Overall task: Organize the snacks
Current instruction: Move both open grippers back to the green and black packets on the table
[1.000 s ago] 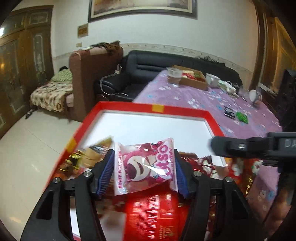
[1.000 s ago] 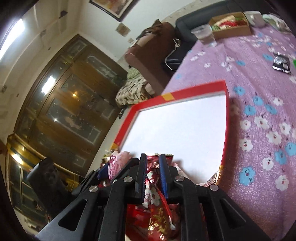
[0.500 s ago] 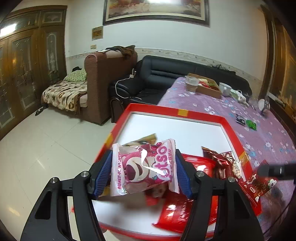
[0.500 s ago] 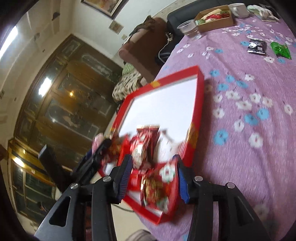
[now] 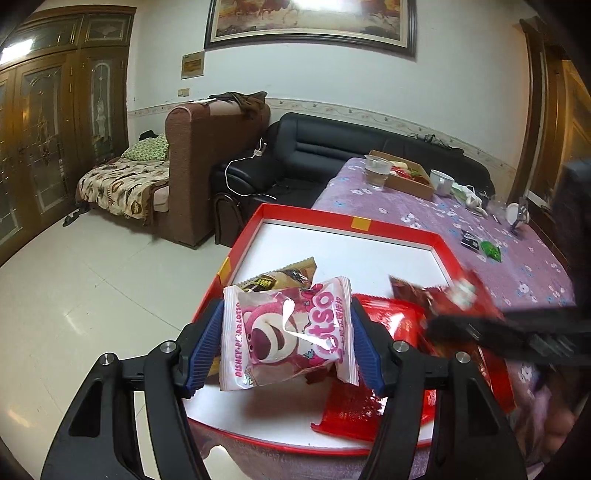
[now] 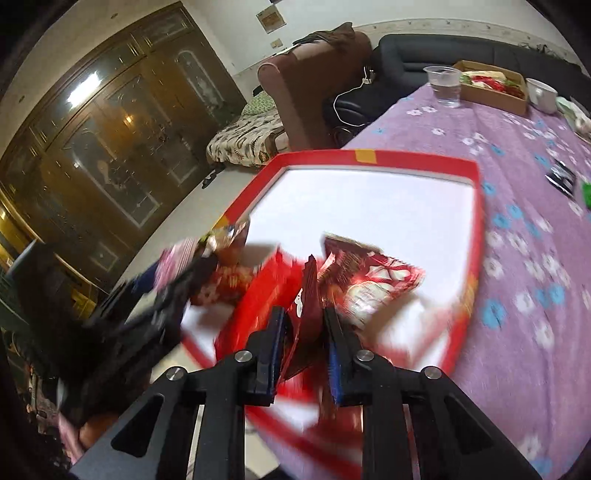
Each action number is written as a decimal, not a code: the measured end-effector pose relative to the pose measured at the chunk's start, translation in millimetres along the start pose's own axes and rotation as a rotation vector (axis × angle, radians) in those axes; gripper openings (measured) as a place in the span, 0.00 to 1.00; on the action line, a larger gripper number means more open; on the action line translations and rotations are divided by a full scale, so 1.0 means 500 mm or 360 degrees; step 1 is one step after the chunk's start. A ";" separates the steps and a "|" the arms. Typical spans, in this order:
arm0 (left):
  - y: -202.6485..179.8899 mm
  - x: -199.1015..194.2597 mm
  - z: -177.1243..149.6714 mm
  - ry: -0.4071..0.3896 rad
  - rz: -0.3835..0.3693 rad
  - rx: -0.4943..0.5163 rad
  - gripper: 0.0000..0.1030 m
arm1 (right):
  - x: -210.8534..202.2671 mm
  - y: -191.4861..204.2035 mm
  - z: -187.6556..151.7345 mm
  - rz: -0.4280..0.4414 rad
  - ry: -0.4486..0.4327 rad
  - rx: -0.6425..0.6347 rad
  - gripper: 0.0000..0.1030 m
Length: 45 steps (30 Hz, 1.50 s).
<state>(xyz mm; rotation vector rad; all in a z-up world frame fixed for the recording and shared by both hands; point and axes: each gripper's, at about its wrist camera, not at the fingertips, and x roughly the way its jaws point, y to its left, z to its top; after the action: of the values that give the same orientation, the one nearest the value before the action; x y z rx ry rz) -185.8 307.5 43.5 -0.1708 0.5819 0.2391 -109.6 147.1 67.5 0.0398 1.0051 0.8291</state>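
Pink wrapper first: in the left wrist view, the left gripper (image 5: 288,339) is pinching a pink Lotso snack packet (image 5: 288,334) above the red-rimmed tray (image 5: 343,221), where a brown packet (image 5: 284,275) is lying. In the right wrist view, the right gripper (image 6: 304,328), jaws having just been closing, is clamping a dark red packet (image 6: 308,295) over the tray.

Black sofa (image 5: 354,147), brown armchair (image 5: 207,155), framed painting (image 5: 310,22), wooden cabinets (image 5: 48,110), plastic cup (image 5: 377,171) (on purple floral worktop (image 5: 424,210)).
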 end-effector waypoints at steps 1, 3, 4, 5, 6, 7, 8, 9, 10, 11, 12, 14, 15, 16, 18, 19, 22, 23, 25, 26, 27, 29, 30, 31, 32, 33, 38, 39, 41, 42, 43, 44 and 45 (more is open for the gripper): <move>-0.001 -0.001 -0.001 0.0002 -0.0001 0.0003 0.64 | 0.017 -0.001 0.015 -0.0037 -0.0008 -0.0007 0.20; -0.006 -0.002 -0.005 0.0013 -0.0016 0.0020 0.64 | 0.043 -0.019 0.049 -0.0096 -0.0029 0.0009 0.20; -0.010 -0.002 -0.007 0.0020 -0.0020 0.0032 0.64 | 0.055 -0.032 0.066 -0.0120 -0.0030 0.0031 0.22; -0.011 -0.003 -0.008 0.0023 -0.0024 0.0040 0.64 | 0.065 -0.048 0.083 -0.0143 -0.0023 0.0061 0.24; -0.015 -0.004 -0.009 0.0026 -0.0029 0.0054 0.64 | 0.071 -0.062 0.094 -0.0154 -0.0018 0.0092 0.24; -0.018 -0.005 -0.009 0.0026 -0.0031 0.0066 0.64 | 0.071 -0.080 0.104 -0.0140 -0.0016 0.0135 0.25; -0.023 -0.005 -0.008 0.0024 -0.0028 0.0078 0.66 | 0.063 -0.101 0.112 -0.0100 -0.0026 0.0188 0.30; -0.025 -0.004 -0.007 0.0022 -0.0026 0.0082 0.67 | 0.046 -0.125 0.117 -0.0040 -0.0053 0.0241 0.33; -0.029 -0.003 -0.005 0.0020 -0.0023 0.0087 0.68 | 0.032 -0.142 0.121 -0.0003 -0.0084 0.0269 0.40; -0.030 -0.003 -0.004 0.0020 -0.0021 0.0089 0.68 | 0.005 -0.169 0.122 0.0029 -0.0157 0.0306 0.45; -0.036 0.000 -0.002 0.0021 -0.0021 0.0093 0.69 | -0.014 -0.193 0.124 0.0020 -0.0212 0.0331 0.48; -0.046 0.004 0.001 0.0025 -0.0024 0.0103 0.69 | -0.070 -0.258 0.118 -0.0053 -0.0320 0.0405 0.51; -0.055 0.007 0.003 0.0029 -0.0025 0.0112 0.69 | -0.097 -0.297 0.112 -0.0084 -0.0360 0.0459 0.51; -0.065 0.010 0.005 0.0029 -0.0024 0.0125 0.70 | -0.113 -0.324 0.108 -0.0103 -0.0382 0.0499 0.51; -0.086 0.012 0.008 0.0028 -0.0036 0.0151 0.70 | -0.155 -0.399 0.094 -0.0179 -0.0436 0.0627 0.52; -0.100 0.014 0.012 0.0031 -0.0047 0.0170 0.70 | -0.177 -0.444 0.085 -0.0233 -0.0469 0.0712 0.52; -0.140 0.013 0.025 0.0018 -0.0066 0.0237 0.70 | -0.214 -0.552 0.070 -0.0341 -0.0524 0.0923 0.52; -0.154 0.011 0.030 0.0012 -0.0079 0.0260 0.70 | -0.220 -0.586 0.066 -0.0378 -0.0523 0.0998 0.52; -0.183 0.007 0.041 -0.0005 -0.0089 0.0312 0.70 | -0.218 -0.632 0.066 -0.0434 -0.0509 0.1083 0.52; -0.196 0.005 0.045 -0.0013 -0.0092 0.0337 0.70 | -0.207 -0.652 0.072 -0.0476 -0.0477 0.1105 0.52; -0.207 0.004 0.049 -0.0018 -0.0097 0.0358 0.71 | -0.193 -0.665 0.082 -0.0517 -0.0450 0.1110 0.52; -0.234 0.005 0.058 -0.0023 -0.0104 0.0403 0.74 | -0.166 -0.676 0.096 -0.0577 -0.0417 0.1091 0.52; -0.243 0.004 0.059 -0.0026 -0.0105 0.0420 0.75 | -0.151 -0.676 0.109 -0.0601 -0.0410 0.1082 0.52; -0.254 0.003 0.060 -0.0028 -0.0108 0.0442 0.75 | -0.138 -0.678 0.122 -0.0626 -0.0405 0.1073 0.52; -0.262 0.003 0.059 -0.0026 -0.0109 0.0454 0.75 | -0.128 -0.681 0.130 -0.0662 -0.0401 0.1046 0.52; -0.272 0.004 0.060 -0.0016 -0.0115 0.0471 0.75 | -0.120 -0.674 0.143 -0.0715 -0.0397 0.1000 0.52; -0.310 0.015 0.061 0.0018 -0.0105 0.0530 0.75 | -0.077 -0.659 0.177 -0.0855 -0.0332 0.0813 0.51; -0.318 0.017 0.061 0.0025 -0.0106 0.0536 0.75 | -0.069 -0.647 0.176 -0.0929 -0.0304 0.0737 0.47; -0.340 0.019 0.064 0.0031 -0.0112 0.0567 0.75 | -0.056 -0.628 0.169 -0.1060 -0.0263 0.0595 0.38; -0.352 0.020 0.067 0.0026 -0.0119 0.0591 0.75 | -0.053 -0.621 0.165 -0.1095 -0.0241 0.0552 0.37; -0.365 0.020 0.070 0.0021 -0.0127 0.0614 0.75 | -0.053 -0.621 0.163 -0.1107 -0.0232 0.0546 0.36; -0.381 0.024 0.075 0.0016 -0.0139 0.0645 0.75 | -0.059 -0.625 0.159 -0.1091 -0.0225 0.0566 0.35; -0.398 0.029 0.083 0.0017 -0.0159 0.0674 0.75 | -0.069 -0.633 0.153 -0.1070 -0.0217 0.0599 0.35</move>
<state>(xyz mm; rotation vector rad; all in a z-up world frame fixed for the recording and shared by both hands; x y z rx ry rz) -98.6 128.8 87.8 0.2084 0.6201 0.0145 127.8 -71.3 12.3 0.0735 0.9483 0.0188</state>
